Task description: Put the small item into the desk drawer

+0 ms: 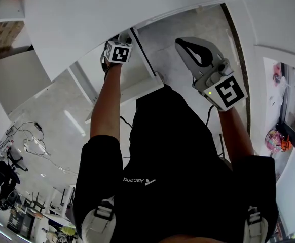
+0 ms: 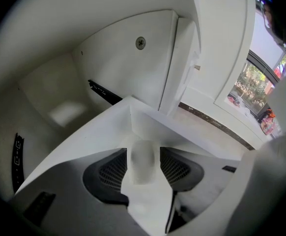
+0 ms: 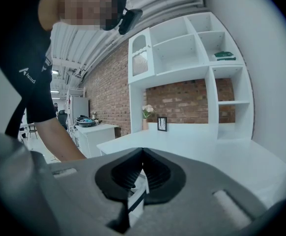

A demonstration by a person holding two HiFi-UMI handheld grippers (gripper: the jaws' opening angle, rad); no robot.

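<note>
Left gripper view: the left gripper has its jaws spread inside the white drawer, with a small pale item between them at lower centre. The right gripper has its jaws pressed together, empty.

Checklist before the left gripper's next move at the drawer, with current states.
1. Drawer open: ok.
2. Left gripper jaws apart: ok.
3. White item free of the jaws: cannot tell; it sits between them, blurred.
4. White item resting inside the drawer: cannot tell.
5. Right gripper away from the drawer, jaws together: ok.
</note>
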